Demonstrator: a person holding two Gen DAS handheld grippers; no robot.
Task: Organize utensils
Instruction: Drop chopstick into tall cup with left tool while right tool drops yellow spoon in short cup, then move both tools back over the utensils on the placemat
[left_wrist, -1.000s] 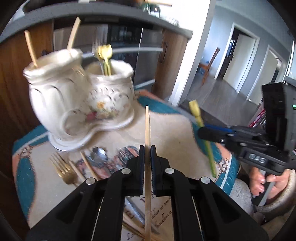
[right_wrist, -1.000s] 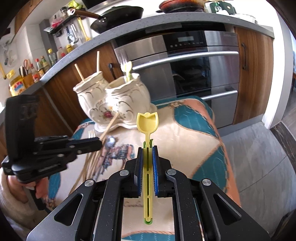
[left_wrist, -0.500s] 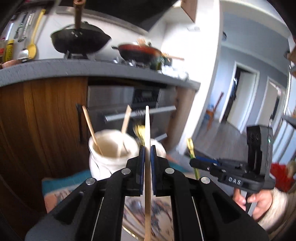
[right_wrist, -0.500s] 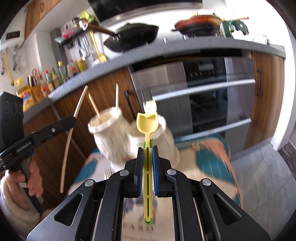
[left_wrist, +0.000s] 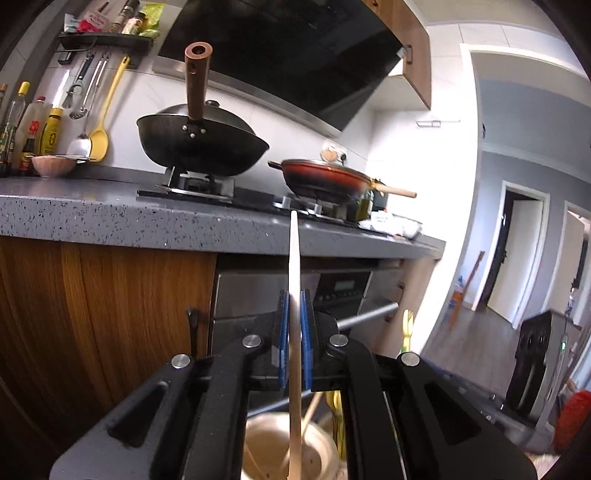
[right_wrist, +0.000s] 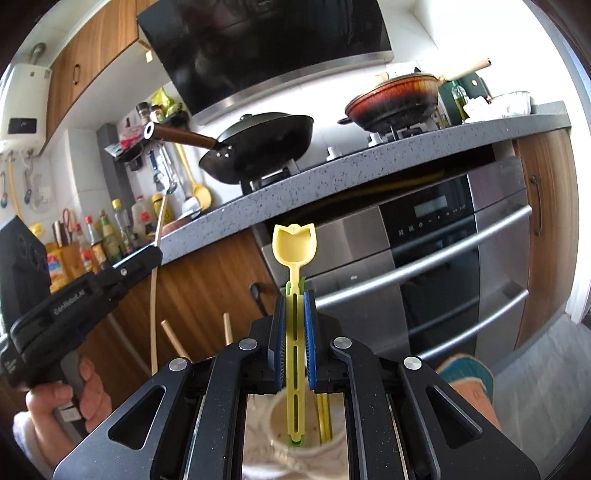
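Note:
My left gripper (left_wrist: 294, 306) is shut on a pale wooden chopstick (left_wrist: 293, 251) that stands upright through its blue pads. Its lower end hangs over the mouth of a cream ceramic holder (left_wrist: 273, 446) directly below. My right gripper (right_wrist: 295, 299) is shut on a yellow tulip-shaped spoon (right_wrist: 293, 243), whose slotted handle reaches down into the holder's opening (right_wrist: 277, 417). In the right wrist view the left gripper (right_wrist: 153, 256) shows at the left with its chopstick (right_wrist: 155, 310), held by a hand (right_wrist: 88, 391). Two more chopsticks (right_wrist: 173, 341) stick up from the holder's other pot.
A grey speckled counter (left_wrist: 110, 218) runs across ahead, with a black wok (left_wrist: 201, 147) and a red pan (left_wrist: 325, 181) on the hob. A steel oven (right_wrist: 443, 266) sits below it. Bottles (right_wrist: 110, 236) stand at the left. A patterned cloth corner (right_wrist: 469, 373) shows at lower right.
Both grippers have risen and tipped up towards level, each still gripping its utensil. The table and cloth dropped out of view and the holder now lies right under the jaws.

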